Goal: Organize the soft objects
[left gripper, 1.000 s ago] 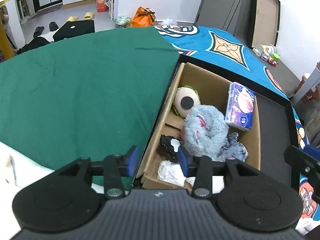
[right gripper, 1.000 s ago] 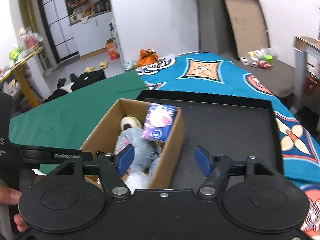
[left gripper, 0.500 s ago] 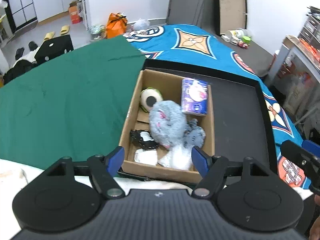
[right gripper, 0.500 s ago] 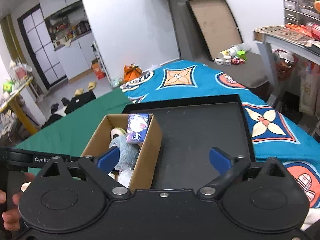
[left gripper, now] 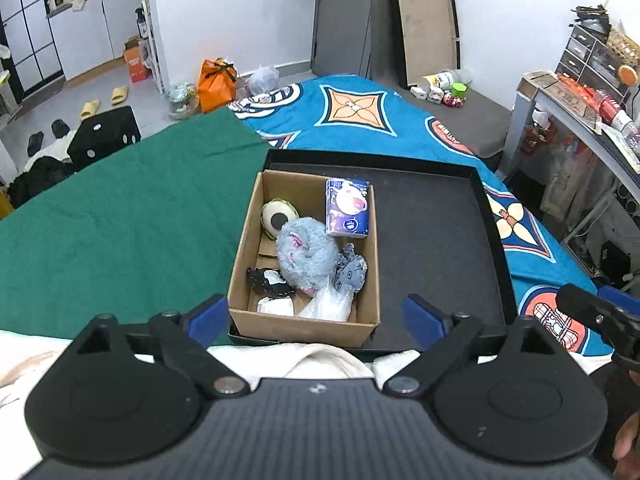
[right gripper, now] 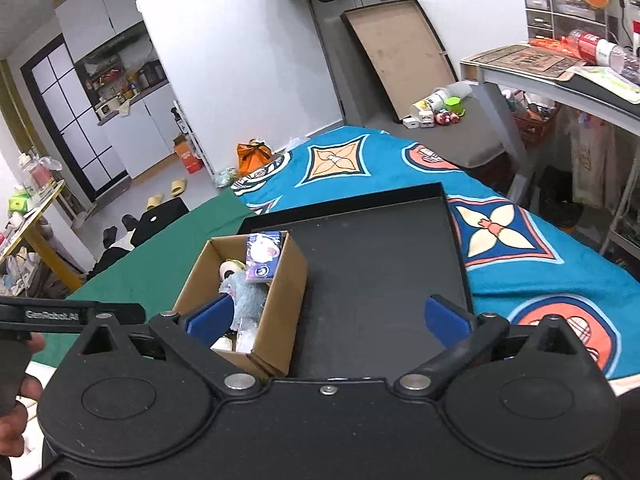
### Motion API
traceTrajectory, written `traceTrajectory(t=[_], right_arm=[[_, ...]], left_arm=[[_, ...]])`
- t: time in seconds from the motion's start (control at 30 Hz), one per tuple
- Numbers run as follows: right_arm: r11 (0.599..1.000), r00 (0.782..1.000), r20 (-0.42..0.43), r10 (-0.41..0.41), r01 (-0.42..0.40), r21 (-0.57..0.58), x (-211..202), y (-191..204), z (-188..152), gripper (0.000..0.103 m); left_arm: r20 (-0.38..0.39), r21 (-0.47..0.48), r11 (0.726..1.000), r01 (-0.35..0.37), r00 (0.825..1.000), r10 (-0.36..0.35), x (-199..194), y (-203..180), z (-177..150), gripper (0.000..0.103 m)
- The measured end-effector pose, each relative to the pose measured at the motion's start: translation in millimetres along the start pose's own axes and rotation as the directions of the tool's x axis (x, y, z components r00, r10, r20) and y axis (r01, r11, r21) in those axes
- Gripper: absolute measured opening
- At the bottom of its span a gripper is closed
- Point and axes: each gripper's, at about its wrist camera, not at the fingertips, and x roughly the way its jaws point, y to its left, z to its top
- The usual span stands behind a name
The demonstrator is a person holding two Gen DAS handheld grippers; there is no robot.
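Nearest the camera, the left gripper (left gripper: 316, 316) hangs with its blue pads spread wide and nothing between them; the right gripper (right gripper: 326, 318) is likewise released and empty. Both sets of jaws have just been opening.

Just beyond the left gripper's pads sits the cardboard box (left gripper: 304, 326), in the near-left part of the black tray (left gripper: 436, 240). Inside it lie the soft things: a clear plastic bag (left gripper: 330, 304) and a white crumpled piece (left gripper: 276, 305) at the six o'clock end, a black-and-white item (left gripper: 266, 280) at about eight o'clock, the grey plush (left gripper: 306, 254) in the middle with a small grey toy (left gripper: 352, 270) touching it at three o'clock, a round eye-shaped plush (left gripper: 278, 218) at eleven o'clock, and a tissue pack (left gripper: 347, 207) leaning upright at one o'clock. The rest of the tray is bare, and neither the green cloth (left gripper: 120, 216) at nine o'clock nor the blue patterned blanket (left gripper: 360, 112) at twelve o'clock carries a loose soft item that I can see. My judgement is that the collecting is done or nearly done.

Against a second ago, the left gripper was low at the box's near edge, its jaws much narrower; now the whole box shows, smaller and farther off. The right gripper has drawn back too, with more of the room in its view. The box contents look unmoved.
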Motion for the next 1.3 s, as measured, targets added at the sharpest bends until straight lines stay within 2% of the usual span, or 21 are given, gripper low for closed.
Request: traceTrajectory(t=[0.2, 0.4, 0.8, 1.3], right_arm=[[1.0, 1.0, 0.015, -0.028, 0.028, -0.004, -22.1, -1.9, -0.6, 0.103], [0.997, 0.997, 0.02, -0.074, 0.074, -0.006, -40.8, -4.3, -1.4, 0.103], [0.993, 0.994, 0.012, -0.107, 0.108, -0.046, -70.7, -1.0, -7.6, 0.103], [0.993, 0.994, 0.039, -0.107, 0.109, -0.051, -101.9, -4.1, -13.4, 0.103]], left_arm=[[0.026, 0.001, 1.0, 0.002, 1.0, -0.002, -26.7, -2.9, -3.6, 0.102], [0.054, 0.009, 1.0, -0.005, 0.999, 0.004, -50.4, -5.3, -8.7, 0.102], [0.084, 0.028, 1.0, 0.009, 0.996, -0.011, -85.4, -12.3, -21.8, 0.103], [0.152, 0.031, 1.0, 0.0, 0.988, -0.005, -122.1, -16.2, -43.1, 0.102]])
